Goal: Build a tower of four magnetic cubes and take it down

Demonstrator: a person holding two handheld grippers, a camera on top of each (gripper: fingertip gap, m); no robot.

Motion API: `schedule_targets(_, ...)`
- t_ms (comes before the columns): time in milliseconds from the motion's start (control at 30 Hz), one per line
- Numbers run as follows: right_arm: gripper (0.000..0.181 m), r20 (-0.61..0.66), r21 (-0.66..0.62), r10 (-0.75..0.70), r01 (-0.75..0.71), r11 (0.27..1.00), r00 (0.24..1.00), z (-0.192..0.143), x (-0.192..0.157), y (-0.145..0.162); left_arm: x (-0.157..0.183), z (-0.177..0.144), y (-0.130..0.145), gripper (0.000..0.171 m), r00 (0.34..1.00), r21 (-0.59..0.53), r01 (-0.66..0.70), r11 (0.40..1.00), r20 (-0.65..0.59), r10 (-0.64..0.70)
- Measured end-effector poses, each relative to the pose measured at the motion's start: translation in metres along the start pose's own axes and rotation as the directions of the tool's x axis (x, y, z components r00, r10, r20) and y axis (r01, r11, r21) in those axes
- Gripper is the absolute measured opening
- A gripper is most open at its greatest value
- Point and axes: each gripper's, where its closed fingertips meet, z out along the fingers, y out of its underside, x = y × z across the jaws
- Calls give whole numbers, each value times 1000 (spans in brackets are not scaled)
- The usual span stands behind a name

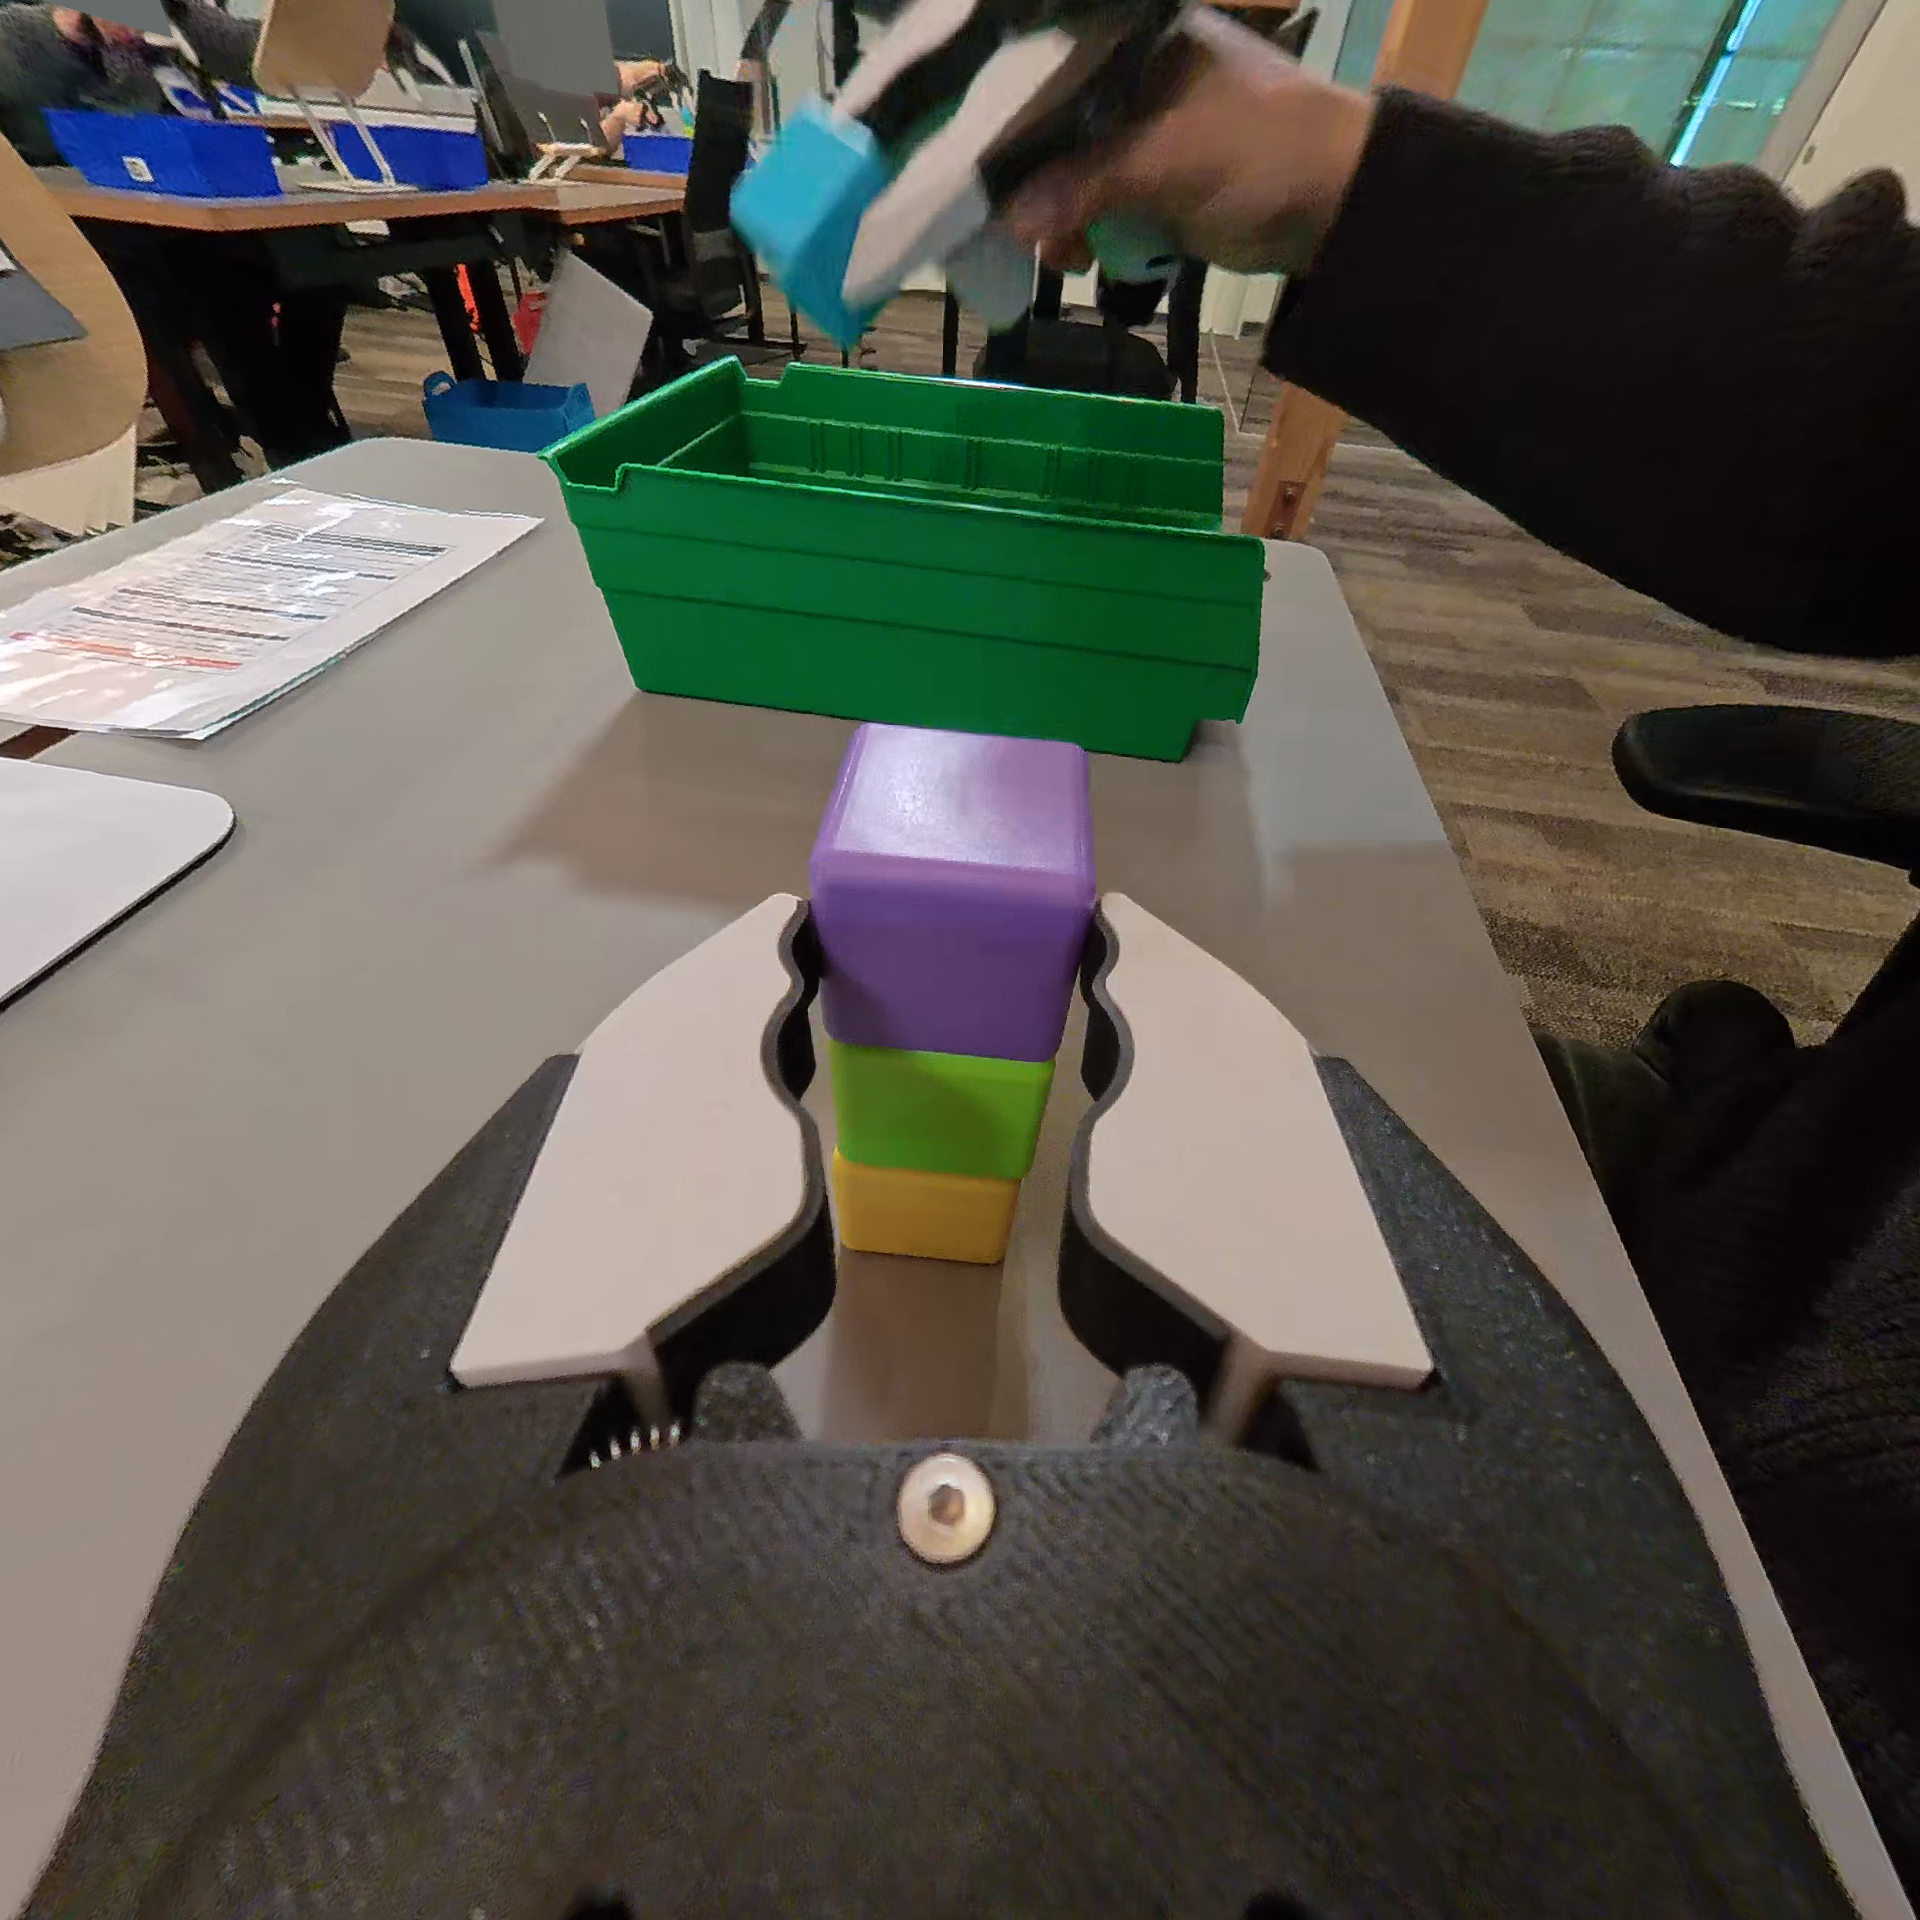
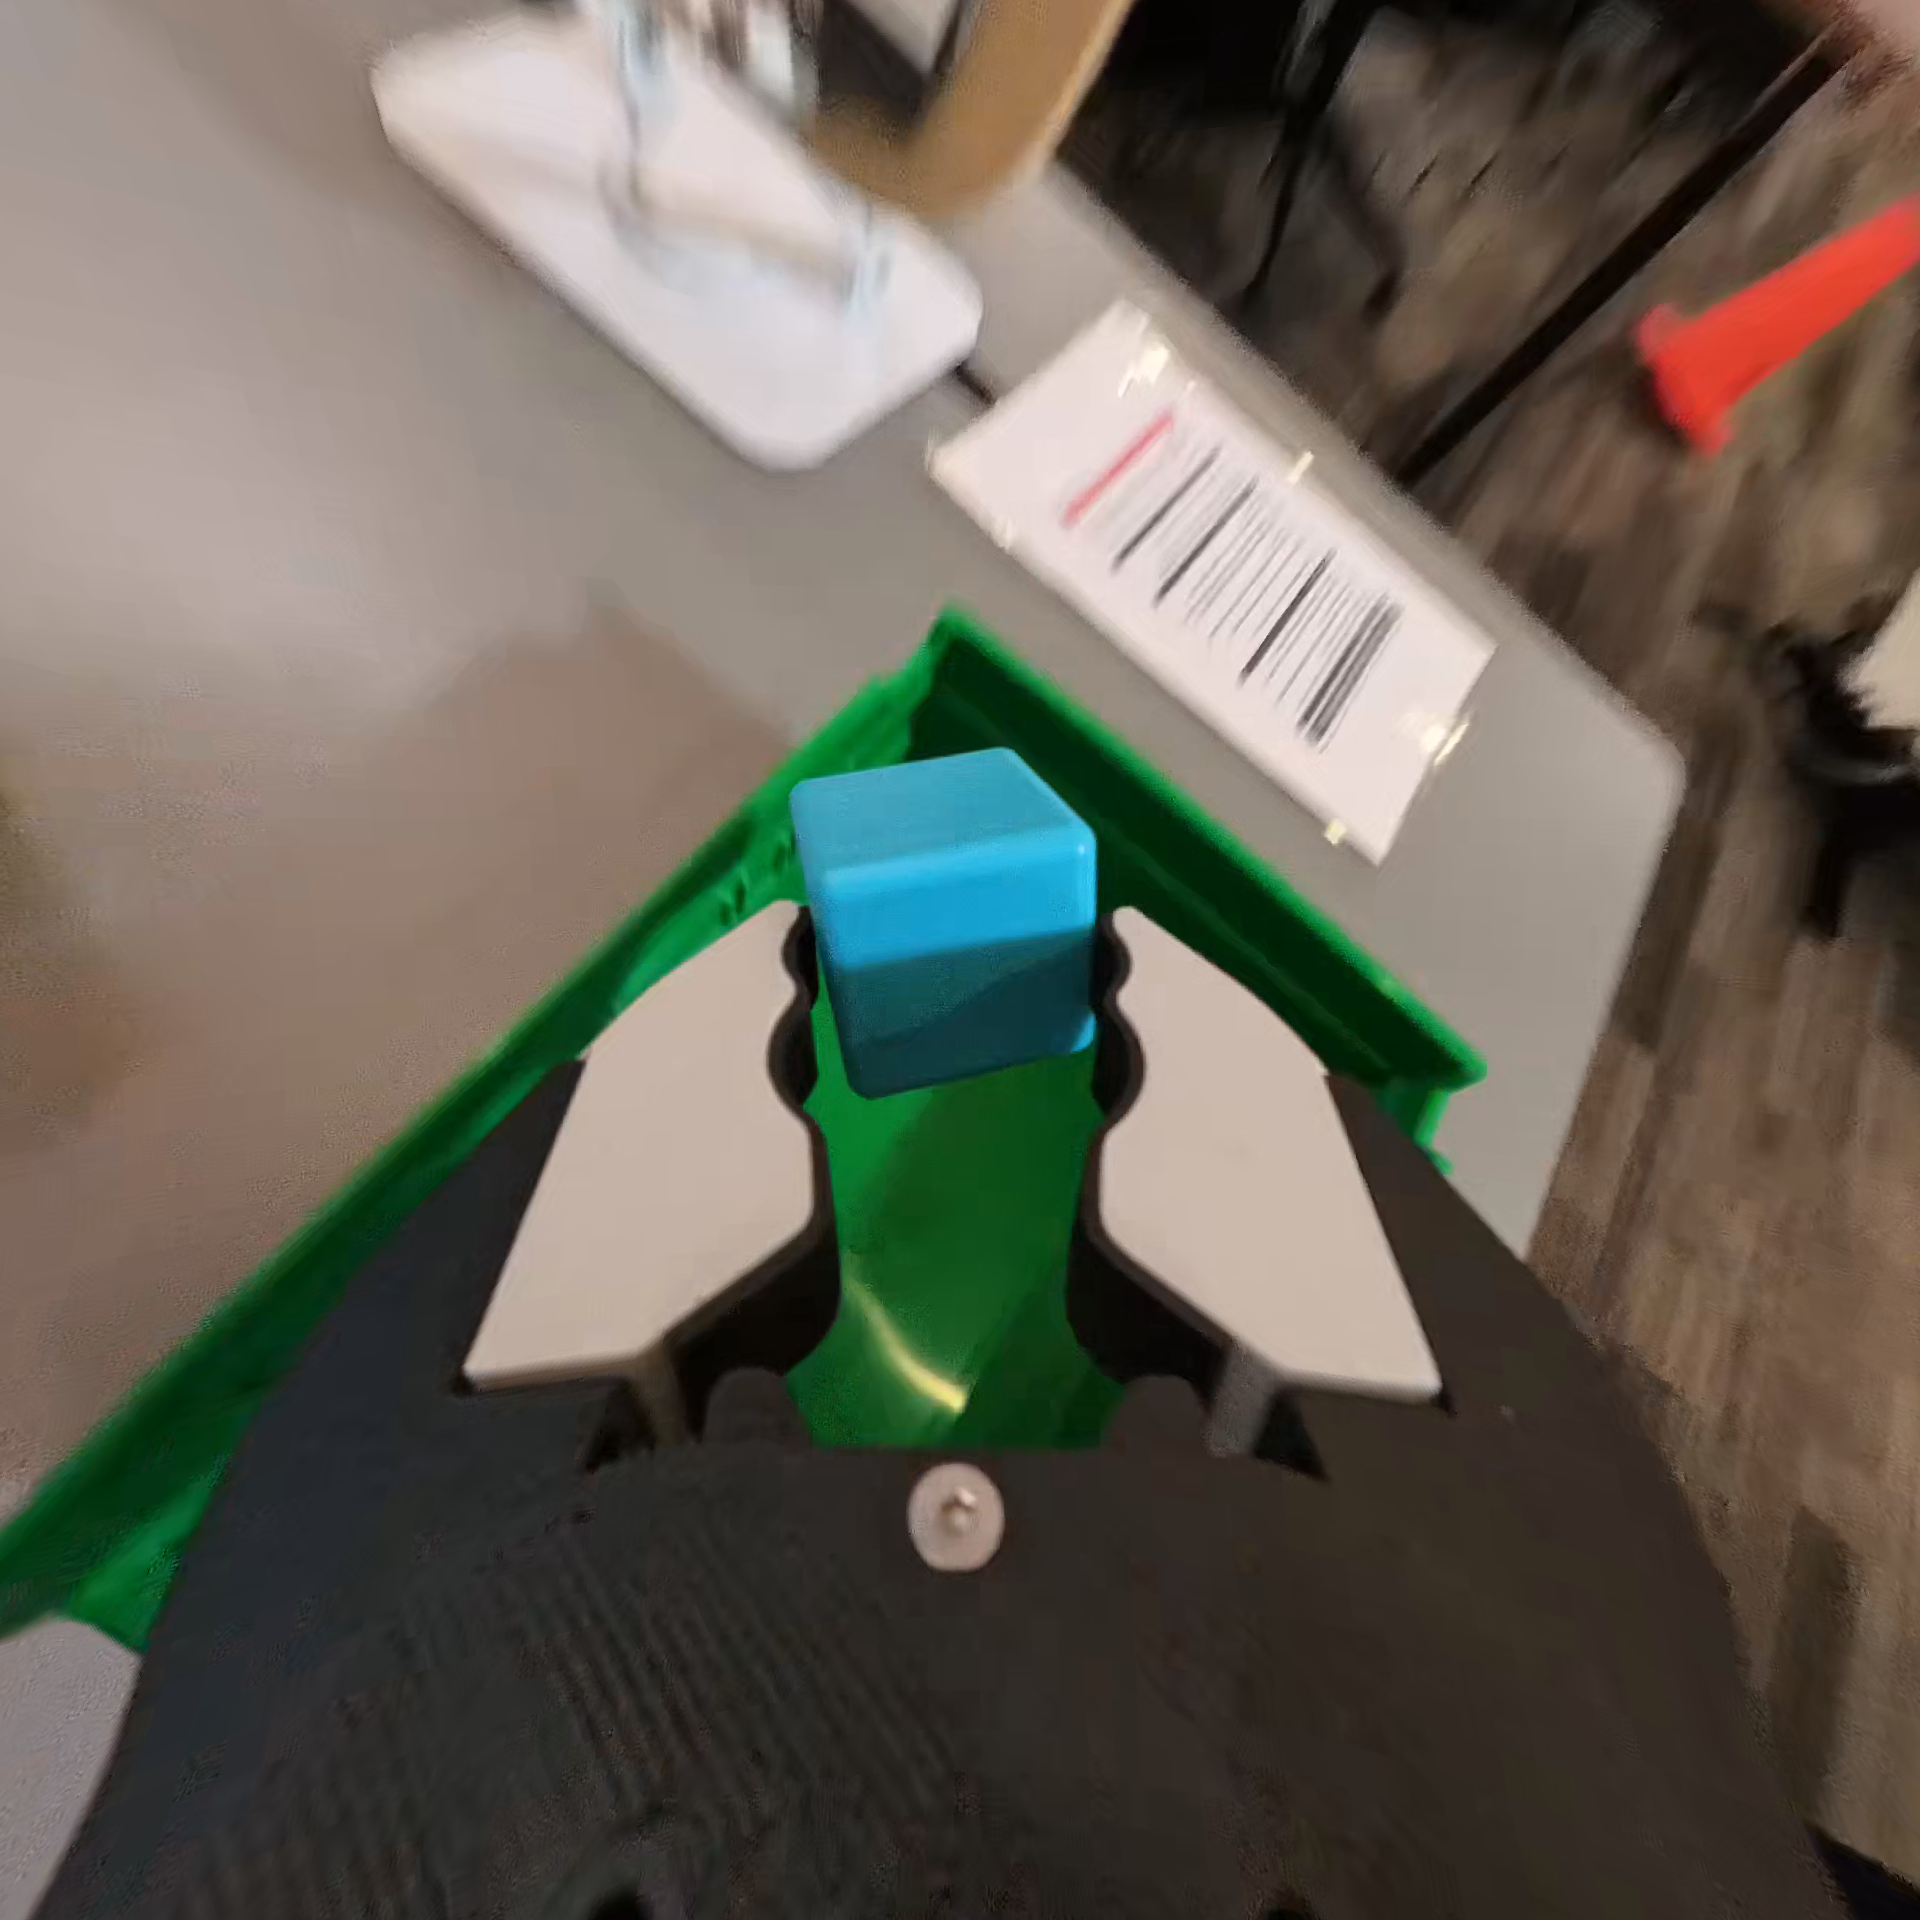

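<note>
The left gripper pinches the purple cube atop a stack, the right gripper pinches a blue cube; a nudge could topple the stack.

Free room and obstacles. The block stack, purple block over lime block over yellow block, fills the gap between the left gripper fingers. Just beyond stands the green bin, barring the far table; its interior is open from above. The right gripper, gripping a blue block, occupies the air over the bin, apparently near one corner. A laminated sheet and white pad lie flat at left.
</note>
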Motion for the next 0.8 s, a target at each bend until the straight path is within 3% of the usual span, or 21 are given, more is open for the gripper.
schedule_targets(133, 52, 91, -315, -110, 133, 940, 990, 52, 7, 57, 0, 0, 0, 49, 1000, -8, -13, 1000, 9, 13)
schedule_targets(233, 52, 137, -444, -198, 238, 864, 971, 77, 10, 76, 0, 0, -1, 51, 1000, -8, -16, 1000, 15, 16)
schedule_targets(533, 52, 252, -539, -183, 295, 789, 950, 104, -3, 83, -1, 0, 3, 55, 999, -23, -25, 999, 20, 26)
schedule_targets(700, 67, 192, -506, -170, 246, 827, 967, 88, 5, 72, -1, -1, 4, 58, 1000, -23, -15, 1000, 11, 16)
schedule_targets(800, 67, 108, -373, -109, 142, 917, 988, 62, 7, 40, -1, -1, 6, 65, 1000, -33, -10, 999, 9, 10)
